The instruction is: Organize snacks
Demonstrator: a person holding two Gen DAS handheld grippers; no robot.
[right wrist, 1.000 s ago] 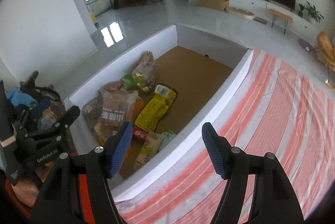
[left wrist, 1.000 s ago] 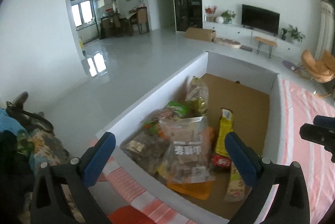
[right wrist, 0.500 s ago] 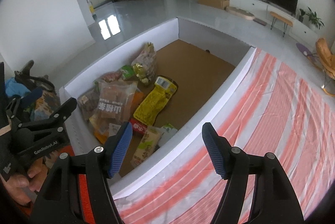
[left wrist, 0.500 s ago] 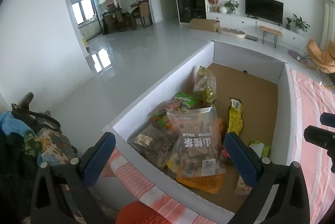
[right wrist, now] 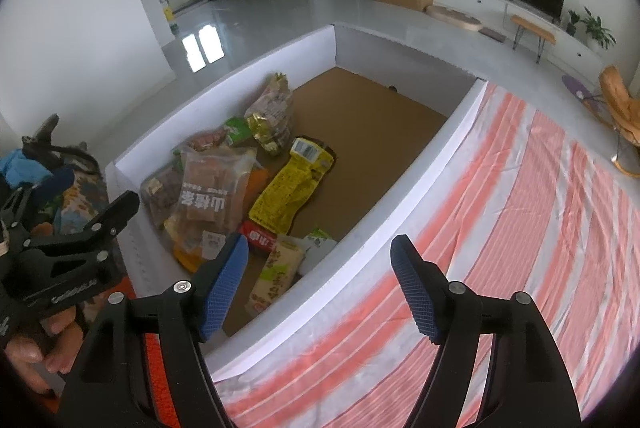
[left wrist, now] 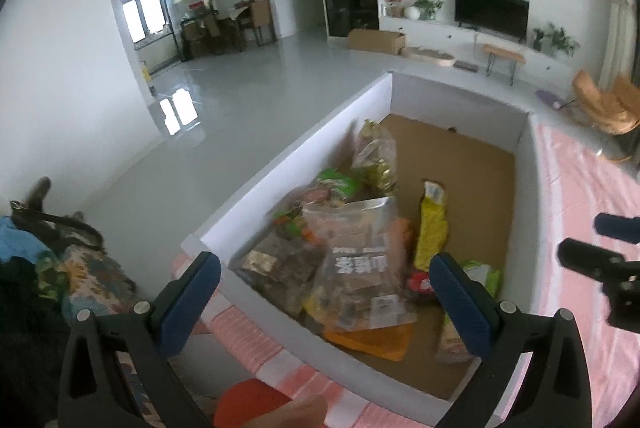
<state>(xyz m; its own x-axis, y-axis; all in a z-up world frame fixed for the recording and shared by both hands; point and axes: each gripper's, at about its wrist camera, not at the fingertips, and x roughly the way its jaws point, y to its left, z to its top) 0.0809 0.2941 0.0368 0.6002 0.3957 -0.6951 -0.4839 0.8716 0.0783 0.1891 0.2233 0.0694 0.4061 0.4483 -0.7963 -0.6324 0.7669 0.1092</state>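
— Where are the snacks?

— Piled in the near-left corner of the white box [right wrist: 432, 163]: a clear bag [right wrist: 212, 195] on top, a yellow packet [right wrist: 292, 187] beside it toward the middle, small packs by the near wall.

— And your grippers?

— My left gripper [left wrist: 326, 292] is wide, nothing between its pads. My right gripper [right wrist: 320, 284] is opening, empty, over the box's right wall and the striped cloth [right wrist: 540, 228].

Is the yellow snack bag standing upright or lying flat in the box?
Lying flat: the yellow bag lies stretched on the brown floor of the box.
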